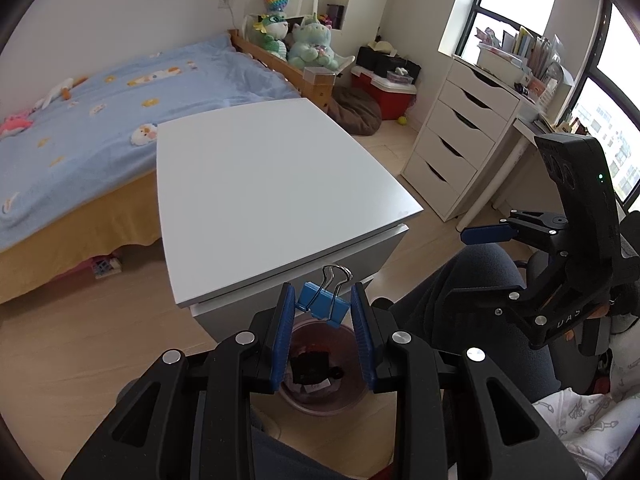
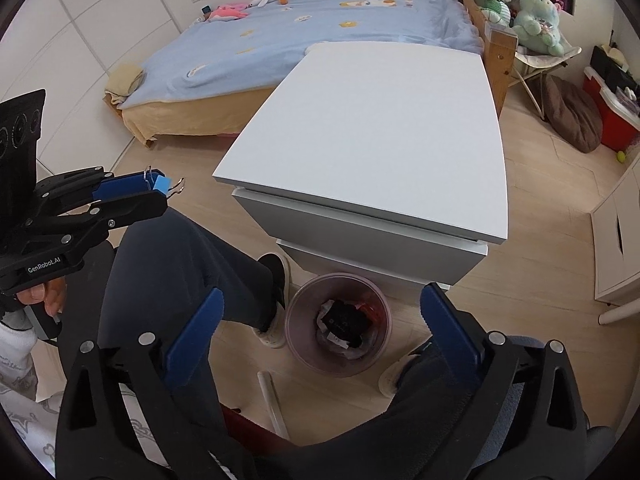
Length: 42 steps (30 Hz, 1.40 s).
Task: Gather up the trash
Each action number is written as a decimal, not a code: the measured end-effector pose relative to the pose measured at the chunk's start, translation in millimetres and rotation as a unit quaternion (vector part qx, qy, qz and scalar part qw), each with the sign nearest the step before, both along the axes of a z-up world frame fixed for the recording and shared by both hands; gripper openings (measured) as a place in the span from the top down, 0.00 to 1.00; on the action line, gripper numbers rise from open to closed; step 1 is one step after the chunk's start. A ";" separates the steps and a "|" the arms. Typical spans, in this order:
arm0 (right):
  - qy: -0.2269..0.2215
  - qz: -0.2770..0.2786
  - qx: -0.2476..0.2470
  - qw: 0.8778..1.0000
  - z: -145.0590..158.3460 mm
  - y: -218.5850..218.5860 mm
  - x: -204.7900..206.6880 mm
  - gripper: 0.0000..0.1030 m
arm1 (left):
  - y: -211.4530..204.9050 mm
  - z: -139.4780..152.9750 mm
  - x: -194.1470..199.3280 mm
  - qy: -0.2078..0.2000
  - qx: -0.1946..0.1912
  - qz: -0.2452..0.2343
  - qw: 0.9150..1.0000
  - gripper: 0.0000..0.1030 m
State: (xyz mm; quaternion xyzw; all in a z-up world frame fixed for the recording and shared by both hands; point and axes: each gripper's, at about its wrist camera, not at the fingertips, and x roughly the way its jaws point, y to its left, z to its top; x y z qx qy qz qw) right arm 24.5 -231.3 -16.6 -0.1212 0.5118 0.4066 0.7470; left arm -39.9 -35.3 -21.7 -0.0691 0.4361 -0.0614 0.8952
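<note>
My left gripper (image 1: 322,298) is shut on a blue binder clip (image 1: 322,307) with silver wire handles, held at the fingertips above a round pink trash bin (image 1: 320,400) on the floor. The bin holds black and white scraps. In the right wrist view the left gripper (image 2: 154,190) with the clip (image 2: 162,183) is at the left, above my knee. My right gripper (image 2: 320,308) is open and empty, wide over the bin (image 2: 338,324). It also shows at the right of the left wrist view (image 1: 486,234).
A white cabinet (image 1: 272,192) with a bare top stands just behind the bin. A bed with a blue cover (image 1: 100,100) is at the left, a white drawer unit (image 1: 460,136) at the right. My legs and slippers (image 2: 276,332) flank the bin.
</note>
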 end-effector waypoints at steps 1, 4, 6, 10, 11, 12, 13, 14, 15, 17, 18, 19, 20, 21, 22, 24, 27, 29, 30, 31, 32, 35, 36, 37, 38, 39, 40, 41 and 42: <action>0.000 0.000 0.000 1.000 0.0 -0.5 -0.6 0.05 | -0.2 -0.3 0.4 0.001 0.000 -0.001 1.000 0.72; -0.005 -0.002 -0.002 1.000 1.6 -1.0 -2.0 0.05 | -2.2 -1.8 0.8 0.003 0.001 -0.004 1.000 0.72; -0.015 -0.009 -0.004 1.000 4.5 -2.5 -1.8 0.05 | -3.4 -3.2 0.8 0.005 0.000 -0.007 1.000 0.72; -0.029 -0.025 -0.002 0.999 11.3 -8.5 1.4 0.05 | -8.7 -6.4 1.1 0.008 -0.002 -0.013 1.000 0.72; -0.031 -0.028 0.000 0.999 12.8 -10.4 2.4 0.05 | -10.1 -6.9 1.2 0.009 -0.003 -0.014 1.000 0.72; -0.033 -0.031 0.002 0.999 14.5 -12.3 3.3 0.05 | -11.5 -7.3 1.3 0.010 -0.003 -0.016 1.000 0.72; -0.035 -0.035 0.004 0.999 16.0 -14.3 4.4 0.05 | -13.3 -7.3 1.6 0.010 -0.003 -0.017 1.000 0.72; -0.036 -0.039 0.006 0.999 17.5 -16.4 5.2 0.05 | -14.8 -7.0 1.9 0.009 -0.004 -0.019 1.000 0.72; -0.038 -0.042 0.009 0.998 18.6 -17.5 6.0 0.05 | -15.9 -6.3 2.9 0.009 -0.003 -0.021 1.000 0.72; -0.039 -0.049 0.012 0.998 19.7 -20.9 8.9 0.05 | -18.8 -5.7 3.5 0.009 -0.003 -0.024 1.000 0.72; -0.039 -0.051 0.013 0.998 20.0 -22.6 9.8 0.05 | -19.2 -5.4 4.1 0.009 -0.003 -0.026 1.000 0.72; -0.040 -0.054 0.014 0.998 20.2 -24.2 10.5 0.05 | -20.8 -4.8 4.4 0.008 -0.002 -0.028 1.000 0.72; -0.040 -0.056 0.015 0.998 20.7 -25.6 11.2 0.05 | -22.5 -4.6 4.1 0.008 -0.002 -0.030 1.000 0.72; -0.040 -0.058 0.016 0.997 21.0 -27.3 11.7 0.05 | -23.8 -3.8 4.4 0.007 -0.003 -0.031 0.999 0.72; -0.040 -0.059 0.017 0.997 21.0 -29.2 11.9 0.05 | -25.3 -3.3 4.5 0.006 -0.003 -0.033 0.999 0.72; -0.041 -0.062 0.018 0.997 21.7 -32.2 12.7 0.05 | -27.9 -2.5 5.0 0.005 -0.003 -0.038 0.999 0.72; -0.043 -0.066 0.019 0.997 23.0 -35.8 13.8 0.05 | -29.7 -2.6 6.8 0.004 -0.009 -0.042 0.999 0.54; -0.043 -0.069 0.020 0.997 23.0 -37.4 14.7 0.05 | -28.2 -2.9 6.7 -0.002 -0.016 -0.038 0.999 0.15; -0.042 -0.070 0.020 0.996 22.8 -38.5 14.6 0.05 | -27.4 -2.7 6.9 -0.004 -0.022 -0.036 0.999 0.13; -0.042 -0.071 0.020 0.996 22.9 -39.1 14.8 0.05 | -26.0 -3.3 7.4 -0.003 -0.022 -0.033 0.999 0.13; -0.042 -0.071 0.020 0.996 22.9 -38.8 14.9 0.05 | -25.0 -4.0 8.9 -0.002 -0.020 -0.030 0.999 0.08; -0.043 -0.070 0.020 0.996 23.1 -39.5 14.5 0.05 | -20.5 -4.8 9.2 -0.002 -0.016 -0.020 1.000 0.07; -0.043 -0.069 0.020 0.997 22.7 -38.5 13.8 0.05 | -19.1 -5.2 9.0 -0.001 -0.015 -0.016 1.000 0.07; -0.043 -0.068 0.019 0.997 22.3 -38.2 13.7 0.05 | -17.9 -5.4 9.0 -0.001 -0.016 -0.014 1.000 0.07; -0.043 -0.067 0.019 0.997 22.0 -37.7 13.5 0.05 | -16.9 -5.4 8.6 0.000 -0.018 -0.011 1.000 0.07; -0.043 -0.066 0.019 0.997 22.4 -36.4 12.8 0.05 | -16.1 -5.3 8.3 0.000 -0.019 -0.009 1.000 0.07; -0.042 -0.065 0.019 0.997 22.3 -35.9 12.5 0.05 | -14.7 -5.8 7.9 0.001 -0.020 -0.007 1.000 0.07; -0.043 -0.064 0.019 0.997 22.4 -35.1 12.2 0.05 | -13.8 -6.0 7.7 0.001 -0.020 -0.005 1.000 0.07; -0.043 -0.064 0.018 0.997 23.0 -33.3 11.6 0.05 | -13.2 -5.9 7.5 0.000 -0.021 -0.003 1.000 0.07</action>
